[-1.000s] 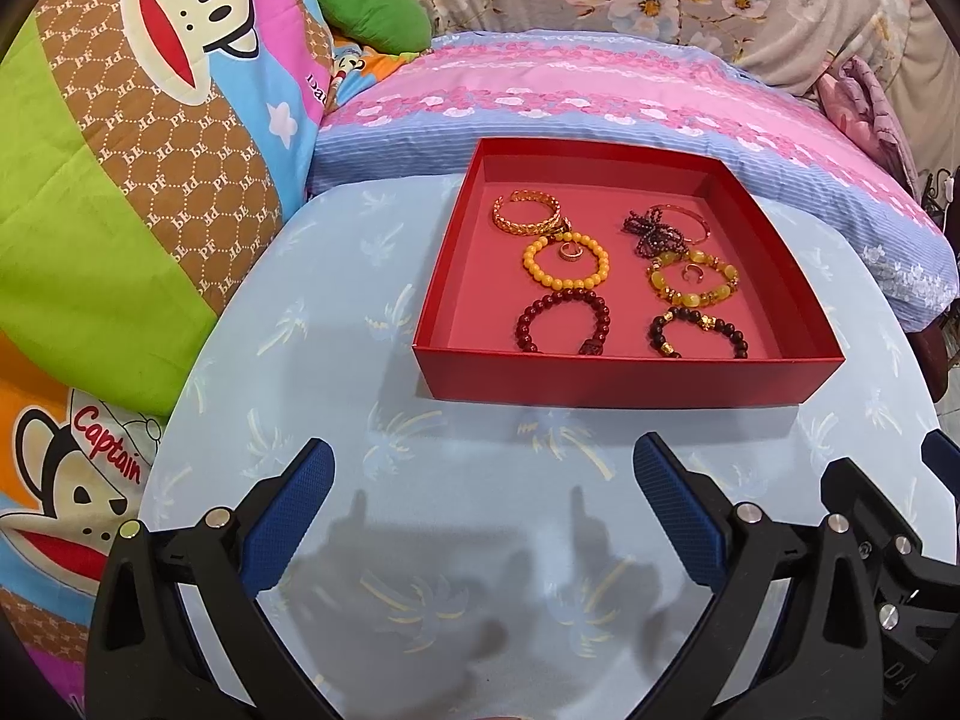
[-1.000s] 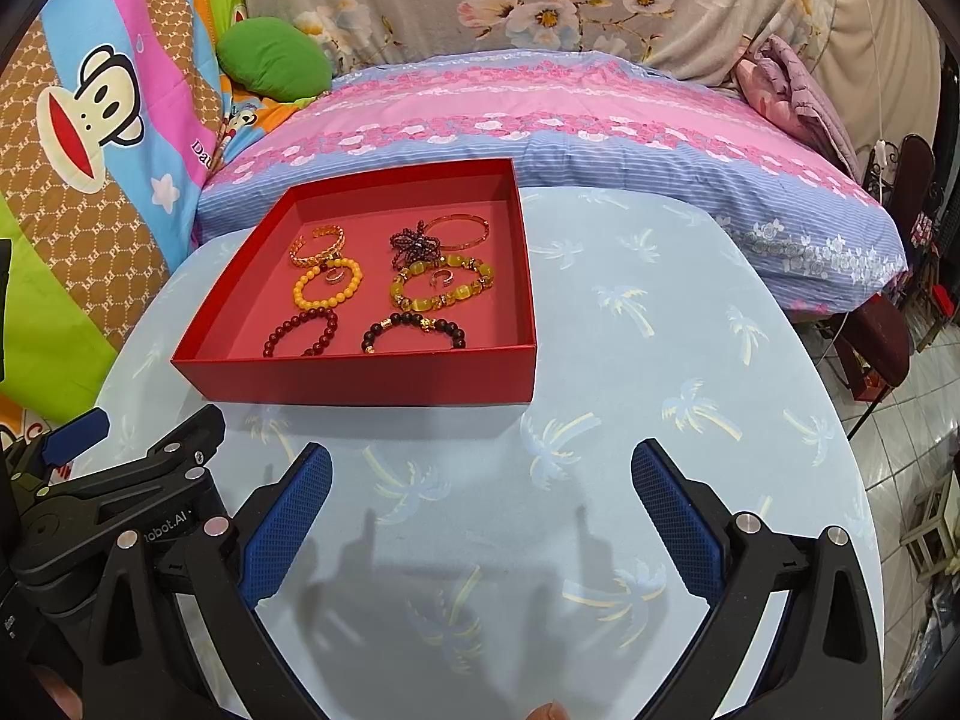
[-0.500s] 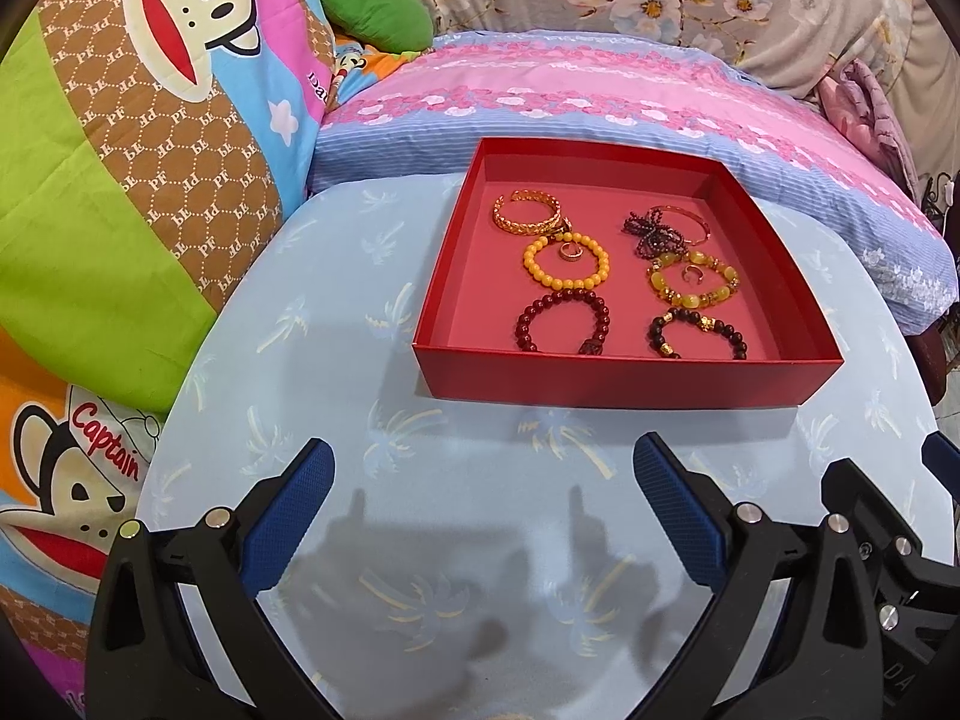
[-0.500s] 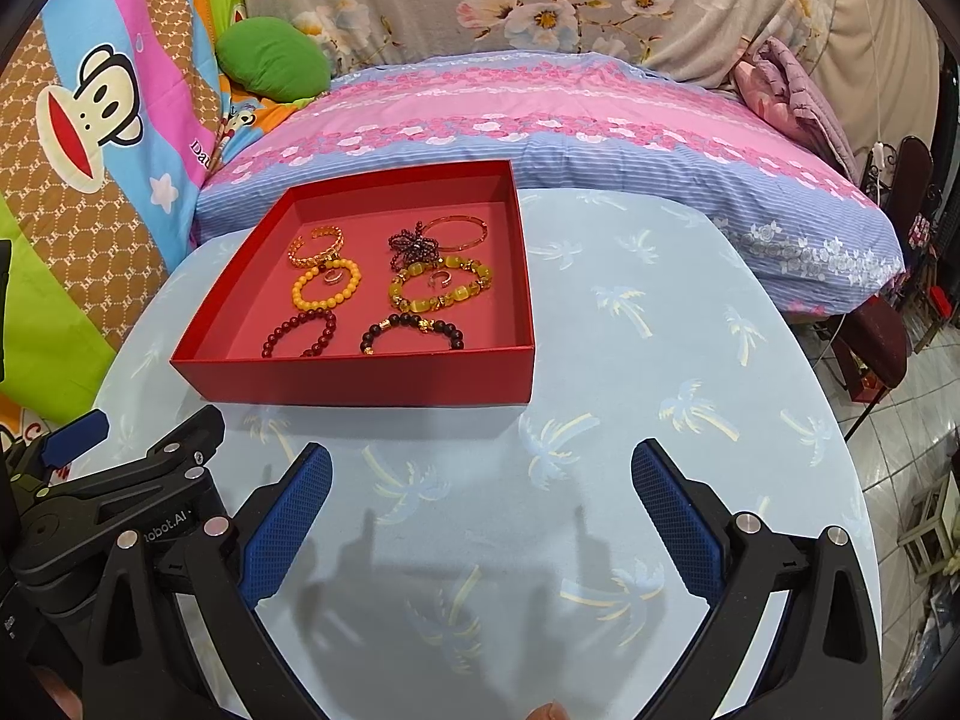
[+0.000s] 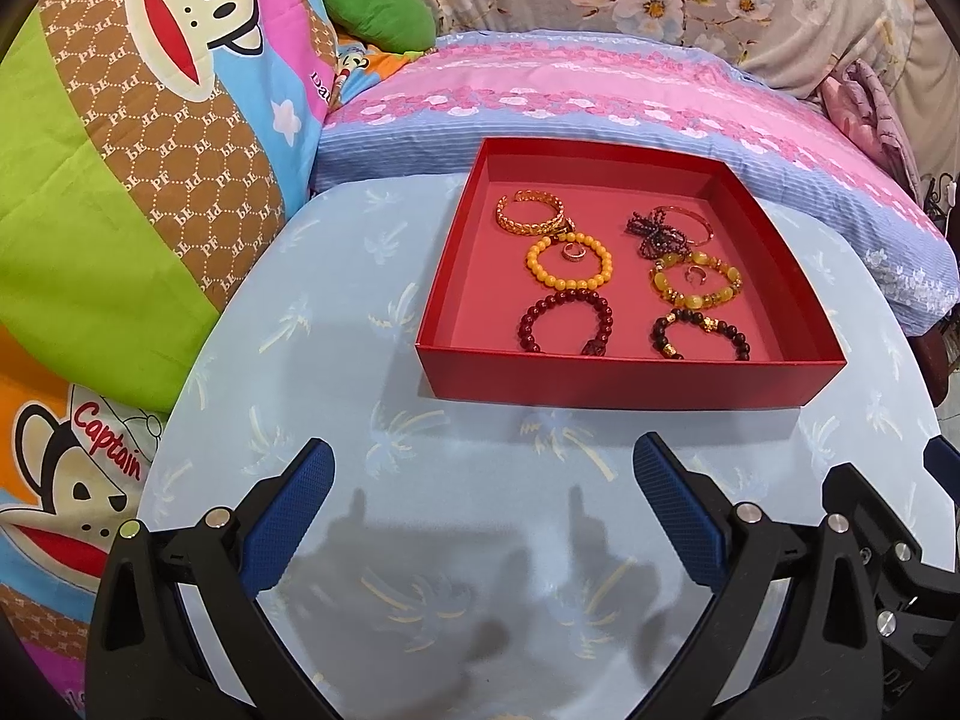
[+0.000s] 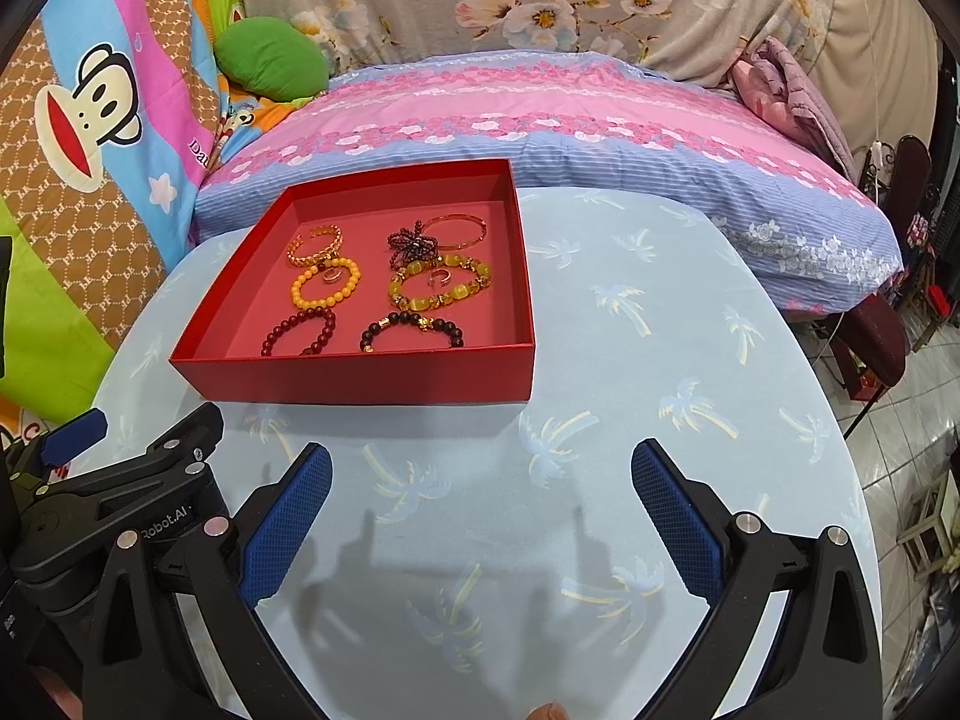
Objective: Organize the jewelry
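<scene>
Left wrist view: the left tongs (image 5: 483,501) stand wide apart and empty above the pale blue palm-print surface (image 5: 336,360), short of the red tray (image 5: 612,381). The tray sits toward the far edge, near the bed (image 5: 570,90). Inside it lie 6 bracelets in 2 columns: a gold cuff (image 5: 531,213), an orange bead bracelet (image 5: 569,263) with a small ring (image 5: 571,252) inside its loop, and a dark red bead bracelet (image 5: 567,323); then a tangled dark bead piece (image 5: 657,234) resting against a thin bangle (image 5: 696,222), a yellow stone bracelet (image 5: 696,287) with a second ring (image 5: 695,276) inside it, and a black bead bracelet (image 5: 701,333).

Right wrist view: the right tongs (image 6: 480,501) are likewise wide and empty, with the tray (image 6: 360,381) ahead and to the left. The left tool body (image 6: 114,492) sits close alongside.

Risks, as judged:
1. The near wall of the tray stands between both tongs and the pieces; a low approach could push the tray toward the bed.
2. The rings are small and enclosed by bracelets; a pinch there could catch beads instead.
3. The tangled piece touches the bangle and the yellow stone bracelet; lifting 1 may drag the others.
4. The 2 tools are near each other and could collide if both reach in together.
</scene>
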